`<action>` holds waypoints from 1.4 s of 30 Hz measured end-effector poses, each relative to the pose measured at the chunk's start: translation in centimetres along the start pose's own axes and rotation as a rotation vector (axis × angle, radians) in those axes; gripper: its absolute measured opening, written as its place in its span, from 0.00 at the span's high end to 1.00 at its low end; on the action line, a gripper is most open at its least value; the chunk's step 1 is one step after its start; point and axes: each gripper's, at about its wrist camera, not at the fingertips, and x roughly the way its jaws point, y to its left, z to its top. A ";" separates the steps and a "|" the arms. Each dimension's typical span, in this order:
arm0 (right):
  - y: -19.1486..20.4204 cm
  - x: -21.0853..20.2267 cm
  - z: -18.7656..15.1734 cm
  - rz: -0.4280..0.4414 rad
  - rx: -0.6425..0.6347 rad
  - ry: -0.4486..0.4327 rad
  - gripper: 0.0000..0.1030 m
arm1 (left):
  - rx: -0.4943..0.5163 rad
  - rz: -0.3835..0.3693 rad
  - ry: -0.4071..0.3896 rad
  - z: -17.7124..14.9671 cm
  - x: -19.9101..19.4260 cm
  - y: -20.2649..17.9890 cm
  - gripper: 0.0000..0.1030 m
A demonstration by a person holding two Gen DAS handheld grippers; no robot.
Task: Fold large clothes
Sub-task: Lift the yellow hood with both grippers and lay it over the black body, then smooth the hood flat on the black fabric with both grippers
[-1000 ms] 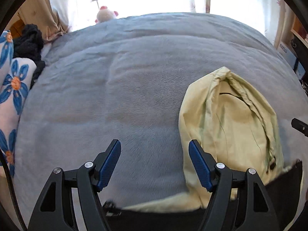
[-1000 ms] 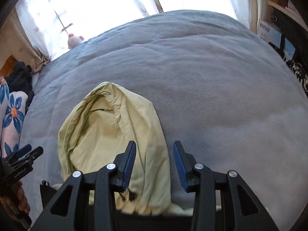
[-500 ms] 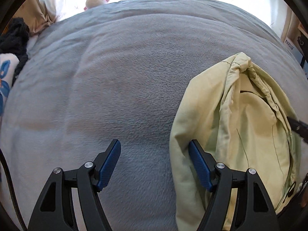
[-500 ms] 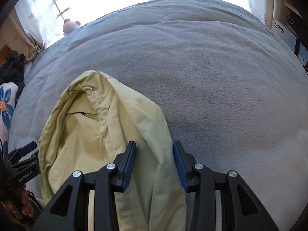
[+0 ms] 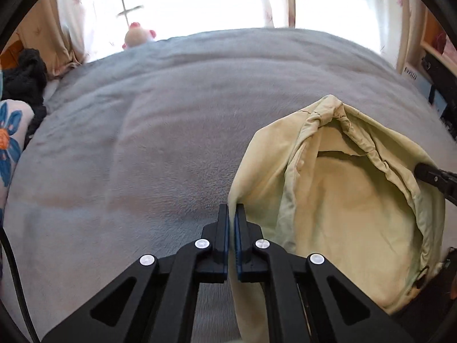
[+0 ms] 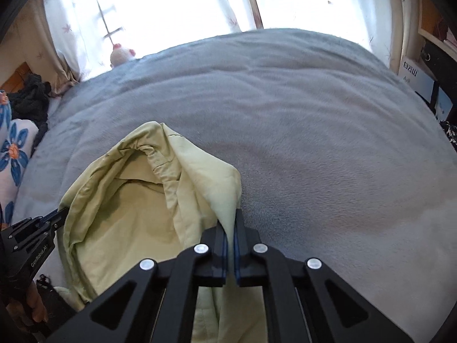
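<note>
— Where is the garment?
— The pale yellow-green hooded cotton jacket (image 5: 342, 214) lies on my grey fleece bed blanket (image 5: 171, 143), hood opening up.
— And your tongs?
— My left gripper (image 5: 231, 214) pinches the hood's left edge; my right gripper (image 6: 230, 223) pinches its right edge.

the grey blanket (image 6: 328, 148) lies bare rightward and ahead; the flowered pillow (image 5: 11, 143) crowds its left edge.

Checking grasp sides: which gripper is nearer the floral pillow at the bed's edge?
Left. The left gripper pinches the pale yellow hooded garment's edge on the floral pillow's side; the right gripper pinches the opposite edge.
</note>
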 end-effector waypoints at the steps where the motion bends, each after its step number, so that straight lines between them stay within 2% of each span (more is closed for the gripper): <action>1: -0.2 -1.1 -0.3 0.012 0.004 -0.015 0.97 | -0.011 -0.012 -0.014 -0.3 -1.4 0.3 0.99; 4: -0.5 -5.7 -1.8 0.060 0.003 -0.083 0.97 | -0.010 -0.062 -0.049 -1.6 -5.8 1.1 0.99; 7: -1.1 -11.1 -4.7 0.122 -0.008 -0.154 0.97 | -0.002 -0.122 -0.070 -4.5 -10.7 2.2 0.99; 9: -1.2 -15.0 -7.7 0.151 -0.058 -0.202 0.97 | -0.007 -0.152 -0.080 -6.6 -13.6 3.1 0.99; 11: -1.2 -17.9 -11.0 0.143 -0.099 -0.219 0.96 | -0.010 -0.181 -0.071 -9.5 -16.2 3.7 0.98; 12: -1.5 -18.6 -12.0 0.141 -0.101 -0.211 0.95 | -0.009 -0.200 -0.042 -11.6 -17.3 4.1 0.98; 14: -1.8 -19.5 -14.8 0.138 -0.098 -0.138 0.90 | -0.007 -0.207 0.017 -14.8 -18.5 4.8 0.96; 17: -2.7 -20.0 -18.6 0.123 -0.081 -0.038 0.90 | -0.003 -0.207 0.113 -19.3 -19.4 5.6 0.94; 21: -3.3 -20.7 -22.3 0.137 -0.038 0.065 0.90 | -0.043 -0.214 0.199 -23.6 -20.1 6.3 0.90; 22: -3.5 -20.7 -23.0 0.150 -0.022 0.086 0.86 | -0.054 -0.218 0.219 -24.7 -20.4 6.5 0.88; 23: -3.5 -20.7 -23.6 0.165 -0.002 0.106 0.82 | -0.061 -0.222 0.228 -24.8 -20.0 6.8 0.82; 25: -3.7 -21.3 -25.0 0.192 0.041 0.126 0.68 | -0.077 -0.233 0.241 -25.9 -20.3 6.8 0.78; 26: -3.5 -21.5 -25.5 0.200 0.045 0.129 0.67 | -0.081 -0.239 0.244 -26.3 -20.5 6.6 0.77; 31: -2.3 -22.9 -27.8 0.260 0.047 0.164 0.67 | -0.082 -0.281 0.273 -27.7 -22.0 5.2 0.76; 34: -1.4 -23.9 -28.6 0.294 0.039 0.172 0.67 | -0.063 -0.308 0.263 -27.5 -23.9 4.1 0.75; 35: -1.0 -24.0 -28.9 0.302 0.042 0.177 0.67 | -0.058 -0.314 0.252 -27.5 -24.5 3.8 0.70; 38: -0.9 -23.8 -29.4 0.331 0.071 0.189 0.67 | -0.063 -0.342 0.215 -27.3 -25.5 2.7 0.47; 42: -0.8 -21.5 -30.2 0.372 0.153 0.203 0.67 | -0.099 -0.402 0.214 -27.7 -23.8 0.9 0.46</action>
